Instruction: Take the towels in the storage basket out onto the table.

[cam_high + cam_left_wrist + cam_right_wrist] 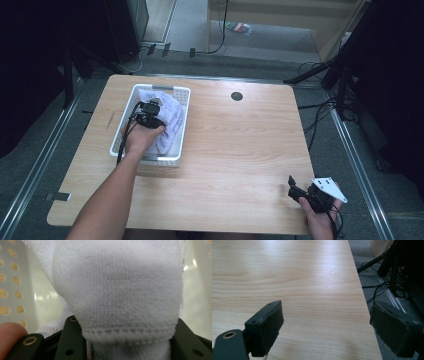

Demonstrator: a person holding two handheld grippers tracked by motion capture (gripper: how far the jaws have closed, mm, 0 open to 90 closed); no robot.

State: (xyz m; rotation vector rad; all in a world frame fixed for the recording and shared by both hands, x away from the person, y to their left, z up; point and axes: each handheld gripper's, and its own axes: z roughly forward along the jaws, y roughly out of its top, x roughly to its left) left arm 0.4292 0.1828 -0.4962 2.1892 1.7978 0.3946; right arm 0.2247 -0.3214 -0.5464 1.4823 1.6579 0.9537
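A white perforated basket (150,161) stands on the left part of the wooden table (240,145), with a white terry towel (172,117) bunched inside it. My left gripper (148,111) reaches down into the basket over the towel. In the left gripper view a thick fold of the towel (120,290), hemmed with pink stitching, fills the wide gap between the black fingers (71,340) and hides their tips. The basket's wall (15,277) lies behind it. My right gripper (295,189) hovers at the table's front right corner, open (324,325) and holding nothing.
A round black cable hole (237,96) sits near the table's far edge. The table's right edge (362,290) runs close beside my right gripper, with cables and stand legs (384,267) on the floor beyond. Bare wood spreads across the table's middle.
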